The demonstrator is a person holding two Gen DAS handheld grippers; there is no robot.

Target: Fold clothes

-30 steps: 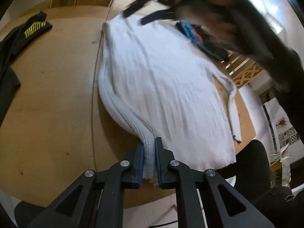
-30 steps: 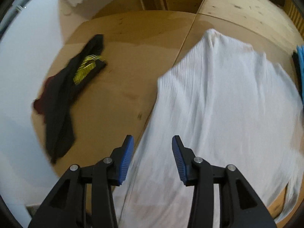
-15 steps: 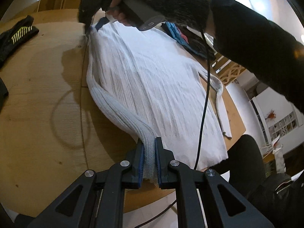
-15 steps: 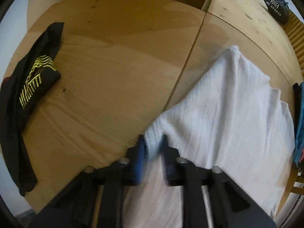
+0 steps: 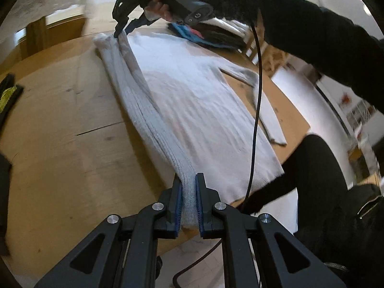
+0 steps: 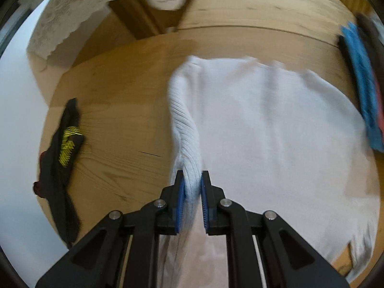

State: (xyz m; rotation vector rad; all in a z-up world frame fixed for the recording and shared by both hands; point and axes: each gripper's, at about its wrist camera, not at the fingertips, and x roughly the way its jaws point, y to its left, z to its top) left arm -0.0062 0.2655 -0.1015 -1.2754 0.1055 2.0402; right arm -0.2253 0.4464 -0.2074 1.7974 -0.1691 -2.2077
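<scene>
White sweater edge pinched in both grippers (ends apart).

Sweater: white ribbed knit cloth, matt, soft. Table: pale wood, visible grain and knots, dull satin finish. Left gripper: matt black plastic, blue ridged pads, bright metal pins. Dark garment: black matt cloth, yellow print. Cable: black, smooth, slightly glossy.
</scene>
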